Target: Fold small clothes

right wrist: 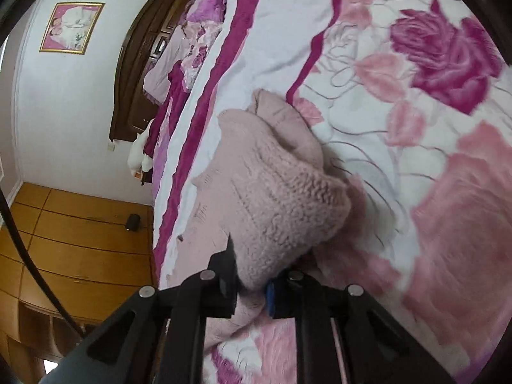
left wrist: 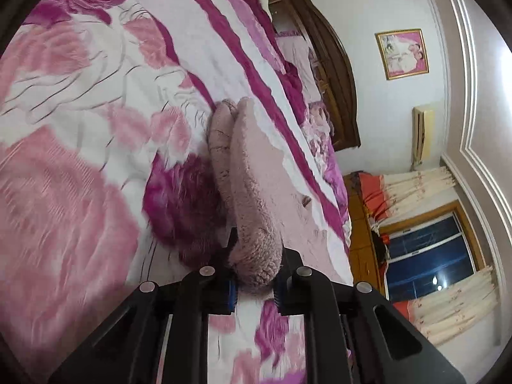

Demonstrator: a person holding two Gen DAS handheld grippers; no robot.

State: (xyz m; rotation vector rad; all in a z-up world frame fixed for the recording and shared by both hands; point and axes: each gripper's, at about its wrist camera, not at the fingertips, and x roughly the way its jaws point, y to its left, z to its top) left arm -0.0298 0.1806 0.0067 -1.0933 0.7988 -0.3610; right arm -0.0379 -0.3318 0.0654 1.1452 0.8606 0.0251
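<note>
1. Dusty-pink fleece is what both grippers are handling: a small fuzzy garment (left wrist: 246, 192) is lying on the bed (left wrist: 64, 160), over the rose-printed blanket, near its striped border.
2. The left gripper (left wrist: 256, 288) is pinching one near edge of the garment between its blue-padded fingers, with the fabric bulging up out of the jaws.
3. The right gripper (right wrist: 251, 284) is clamping another near edge of the garment (right wrist: 272, 192), which is bunching into a thick mound just beyond it.
4. The fleece is looking light, soft and floppy, so it is likely sagging wherever unsupported; it seems grippy rather than slippery.
5. Holding it at the corners or hem edges, through one layer only, seems best for a clean fold.
</note>
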